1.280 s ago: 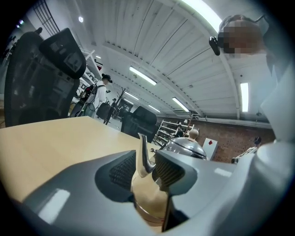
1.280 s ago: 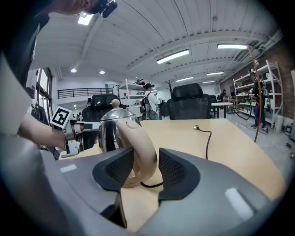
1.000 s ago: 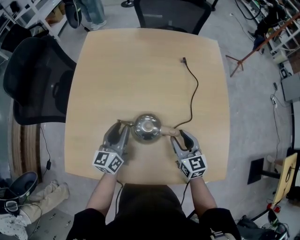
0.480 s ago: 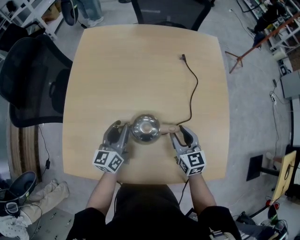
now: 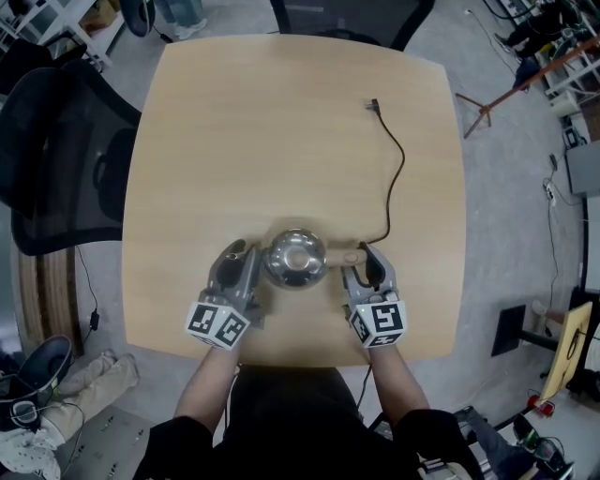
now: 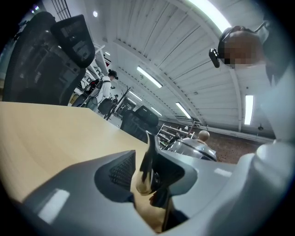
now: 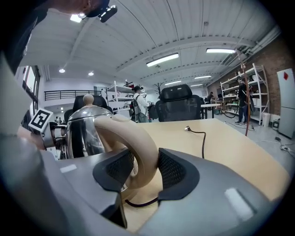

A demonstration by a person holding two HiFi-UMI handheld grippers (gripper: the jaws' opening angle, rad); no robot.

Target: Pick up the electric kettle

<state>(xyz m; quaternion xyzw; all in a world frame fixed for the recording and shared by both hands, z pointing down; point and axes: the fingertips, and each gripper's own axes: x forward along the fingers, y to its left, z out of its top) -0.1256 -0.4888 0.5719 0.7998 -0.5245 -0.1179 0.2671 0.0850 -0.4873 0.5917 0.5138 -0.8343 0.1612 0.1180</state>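
Observation:
A polished steel kettle (image 5: 296, 256) stands on the wooden table (image 5: 281, 122) near its front edge, its beige handle (image 5: 339, 255) pointing right. My right gripper (image 5: 361, 262) is shut on that handle (image 7: 133, 138), which fills the gap between both pads, as the right gripper view (image 7: 146, 168) shows. My left gripper (image 5: 242, 260) sits at the kettle's left side. Its jaws have just been closing and stand open (image 6: 145, 170), with the thin dark spout (image 6: 150, 154) between them and a gap at the left pad. The kettle's lid (image 6: 191, 147) shows behind.
The kettle's black cord (image 5: 394, 178) runs from the handle side up the table to a loose plug (image 5: 373, 105). Black mesh chairs stand at the table's left (image 5: 56, 159) and far side (image 5: 352, 14). Clothes and a bag (image 5: 47, 403) lie on the floor.
The right gripper's jaws have narrowed onto the handle. The left gripper stays beside the kettle, and the kettle has not moved on the table.

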